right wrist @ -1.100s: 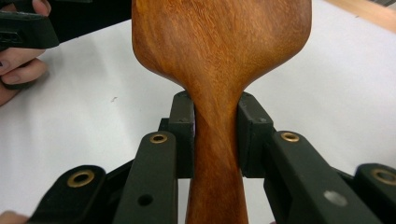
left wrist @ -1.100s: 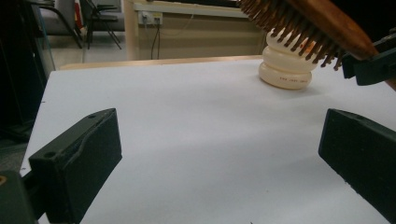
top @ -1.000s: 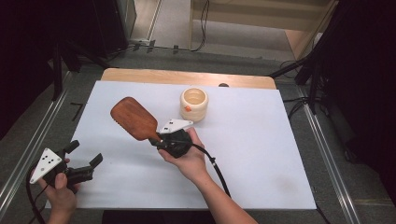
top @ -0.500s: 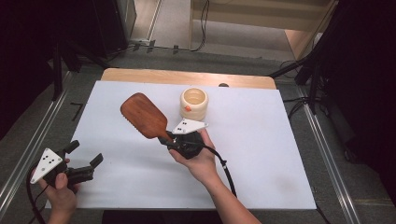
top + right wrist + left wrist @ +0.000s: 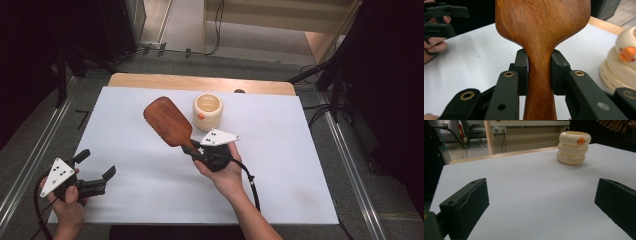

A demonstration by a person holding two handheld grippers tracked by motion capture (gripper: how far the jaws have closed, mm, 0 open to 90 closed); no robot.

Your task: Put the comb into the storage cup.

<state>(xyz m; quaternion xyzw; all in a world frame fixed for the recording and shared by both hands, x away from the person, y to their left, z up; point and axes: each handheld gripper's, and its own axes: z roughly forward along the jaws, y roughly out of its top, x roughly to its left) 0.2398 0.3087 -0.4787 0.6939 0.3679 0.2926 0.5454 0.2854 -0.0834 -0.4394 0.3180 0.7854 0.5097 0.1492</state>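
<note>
Clamping the neck of the wooden paddle brush (image 5: pixel 541 32), the right gripper (image 5: pixel 539 72) presses its two black jaws against either side of the handle. In the high view the brush's head sits just left of the cream ringed cup (image 5: pixel 207 111), above the white table top (image 5: pixel 300 165). Well left of the cup, the left gripper (image 5: pixel 541 205) rests with jaws wide apart, holding nothing.

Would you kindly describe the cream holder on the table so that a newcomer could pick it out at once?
Start at the white table and look toward its far edge, near the middle. Just past the wooden hairbrush held in the right claw stands the cream holder. It looks like three stacked rings, open on top, with a small orange spot on its side.
</note>
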